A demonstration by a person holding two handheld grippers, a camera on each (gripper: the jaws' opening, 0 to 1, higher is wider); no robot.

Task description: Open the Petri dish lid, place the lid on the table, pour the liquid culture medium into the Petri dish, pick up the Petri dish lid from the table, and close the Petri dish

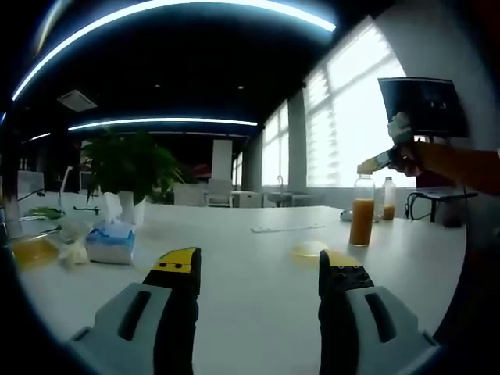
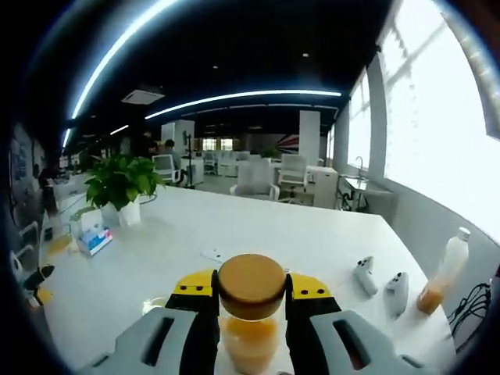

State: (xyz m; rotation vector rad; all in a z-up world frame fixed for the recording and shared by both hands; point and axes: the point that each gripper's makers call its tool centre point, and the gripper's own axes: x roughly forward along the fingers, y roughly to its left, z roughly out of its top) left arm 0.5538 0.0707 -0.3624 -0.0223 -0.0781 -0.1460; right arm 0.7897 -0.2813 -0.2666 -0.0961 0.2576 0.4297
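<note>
A glass bottle (image 2: 250,328) of orange liquid with a tan cap (image 2: 251,285) sits between my right gripper's (image 2: 251,301) jaws, which are shut on its neck. In the left gripper view the same bottle (image 1: 362,215) has its base at table level, with the right gripper (image 1: 380,162) and a hand (image 1: 402,148) at its cap. A flat yellowish Petri dish (image 1: 310,250) lies on the white table (image 1: 250,242) just left of the bottle; I cannot tell whether its lid is on. My left gripper (image 1: 258,269) is open above the table, short of the dish.
A potted plant (image 1: 129,168), a tissue box (image 1: 109,242) and a yellow container (image 1: 35,251) stand at the left. A second bottle (image 1: 388,199) is behind the first. Two small white devices (image 2: 365,273) and that second bottle (image 2: 441,277) lie to the right.
</note>
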